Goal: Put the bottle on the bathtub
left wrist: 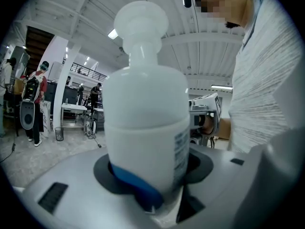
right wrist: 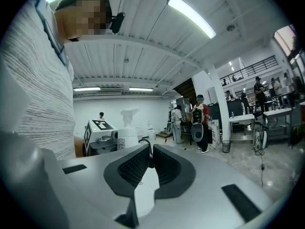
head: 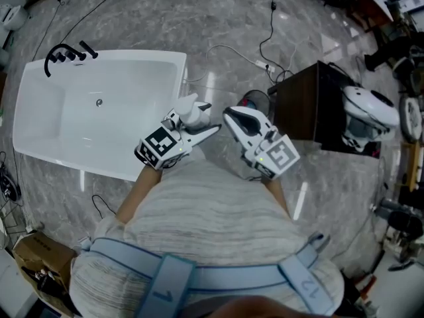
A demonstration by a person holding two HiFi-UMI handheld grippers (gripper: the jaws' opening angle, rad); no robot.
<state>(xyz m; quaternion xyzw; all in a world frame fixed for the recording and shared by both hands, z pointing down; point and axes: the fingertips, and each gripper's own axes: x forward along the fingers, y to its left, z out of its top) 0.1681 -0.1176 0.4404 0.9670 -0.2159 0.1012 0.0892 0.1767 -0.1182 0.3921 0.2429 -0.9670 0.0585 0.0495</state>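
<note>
A white bottle (left wrist: 145, 123) is clamped by its lower part in the left gripper (head: 209, 116), held close before the person's striped shirt (head: 205, 211). The right gripper (head: 232, 116) is held just beside it — jaws pressed together, nothing between them. Beyond, the white bathtub (head: 132, 53) is seen on the grey floor (head: 218, 18) — the bottle not on it.

bottle (head: 191, 111): white; capped; upright; gripped in left tongs (head: 211, 116) | bathtub (head: 106, 53): white; on floor; bottle near its corner
</note>
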